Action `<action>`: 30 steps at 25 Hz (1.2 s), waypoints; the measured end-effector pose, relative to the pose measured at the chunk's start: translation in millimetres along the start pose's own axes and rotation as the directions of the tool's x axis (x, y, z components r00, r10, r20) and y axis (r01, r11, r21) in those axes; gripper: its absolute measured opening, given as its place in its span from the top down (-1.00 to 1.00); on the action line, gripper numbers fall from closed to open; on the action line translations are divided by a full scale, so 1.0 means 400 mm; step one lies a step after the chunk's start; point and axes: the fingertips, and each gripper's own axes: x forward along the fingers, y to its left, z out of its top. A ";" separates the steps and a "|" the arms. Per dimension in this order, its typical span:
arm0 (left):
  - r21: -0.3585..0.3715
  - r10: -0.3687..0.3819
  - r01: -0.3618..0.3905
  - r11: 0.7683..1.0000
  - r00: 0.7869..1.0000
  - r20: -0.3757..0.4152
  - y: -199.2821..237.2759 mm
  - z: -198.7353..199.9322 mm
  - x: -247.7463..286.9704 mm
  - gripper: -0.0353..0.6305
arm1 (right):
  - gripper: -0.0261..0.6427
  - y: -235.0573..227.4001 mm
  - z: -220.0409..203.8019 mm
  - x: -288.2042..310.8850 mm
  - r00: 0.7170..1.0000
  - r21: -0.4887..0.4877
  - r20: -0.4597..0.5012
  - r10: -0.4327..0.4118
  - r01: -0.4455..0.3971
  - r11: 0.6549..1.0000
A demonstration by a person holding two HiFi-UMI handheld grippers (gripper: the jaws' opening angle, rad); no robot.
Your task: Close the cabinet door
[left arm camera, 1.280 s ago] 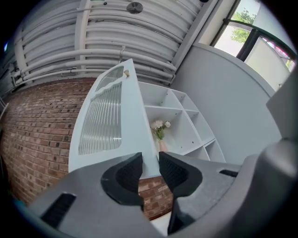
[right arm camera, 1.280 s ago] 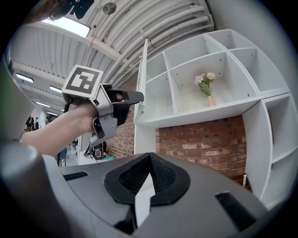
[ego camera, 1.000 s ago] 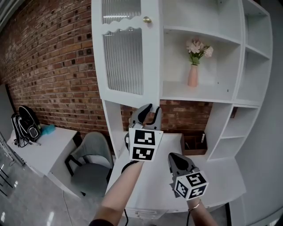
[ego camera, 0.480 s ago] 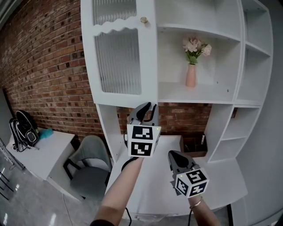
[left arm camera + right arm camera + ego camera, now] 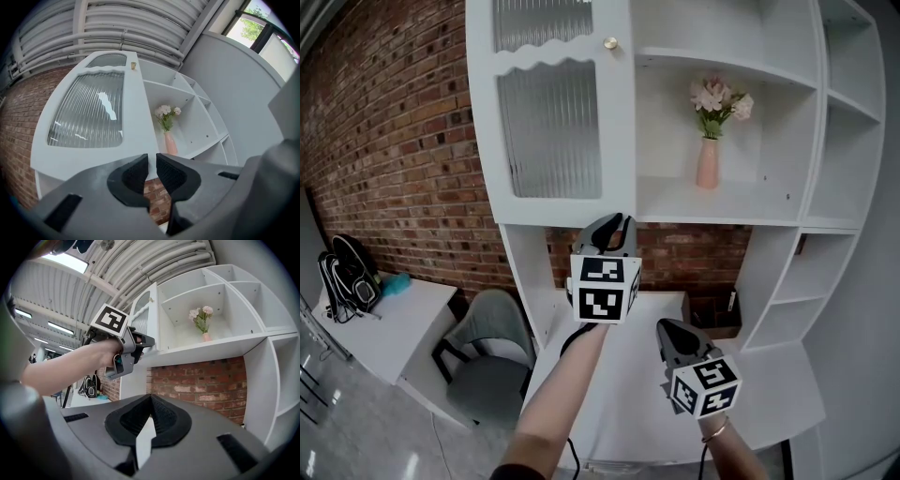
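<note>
The white cabinet door with ribbed glass and a gold knob stands swung open, left of the open shelf compartment. My left gripper is raised just under the door's lower right corner. Its jaws are closing to a narrow gap, with nothing pinched between them. In the left gripper view the door and knob fill the space beyond the left gripper. My right gripper hangs lower over the desk, shut and empty; in the right gripper view its tips meet.
A pink vase with flowers stands on the shelf behind the door's opening. The white desk lies below me, with a grey chair to its left. A side table with a backpack stands by the brick wall.
My left gripper has crept up closer under the door's lower corner and its jaws have narrowed. The right gripper has barely shifted.
</note>
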 end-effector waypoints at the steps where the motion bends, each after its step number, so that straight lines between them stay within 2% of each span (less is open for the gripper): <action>1: -0.001 0.002 -0.002 1.000 1.000 -0.002 0.002 -0.003 0.006 0.71 | 0.92 -0.004 -0.002 0.004 1.000 0.000 0.000 0.001 -0.001 1.000; 20: -0.021 0.023 -0.024 1.000 1.000 -0.010 0.018 -0.014 0.061 0.71 | 0.92 -0.051 0.010 0.026 1.000 -0.005 0.009 0.003 -0.003 1.000; 23: -0.038 0.001 -0.001 0.999 1.000 -0.013 0.017 -0.016 0.061 0.71 | 0.92 -0.044 0.009 0.024 1.000 -0.006 0.005 0.007 -0.007 1.000; 27: -0.013 -0.058 0.057 0.998 0.998 -0.022 0.007 -0.018 0.059 0.71 | 0.92 -0.029 0.005 0.018 1.000 -0.008 -0.005 0.013 -0.013 1.000; 30: -0.022 -0.105 0.104 0.994 0.993 -0.045 -0.009 -0.045 0.040 0.71 | 0.92 -0.016 -0.005 0.006 1.000 -0.011 -0.016 0.011 -0.011 1.000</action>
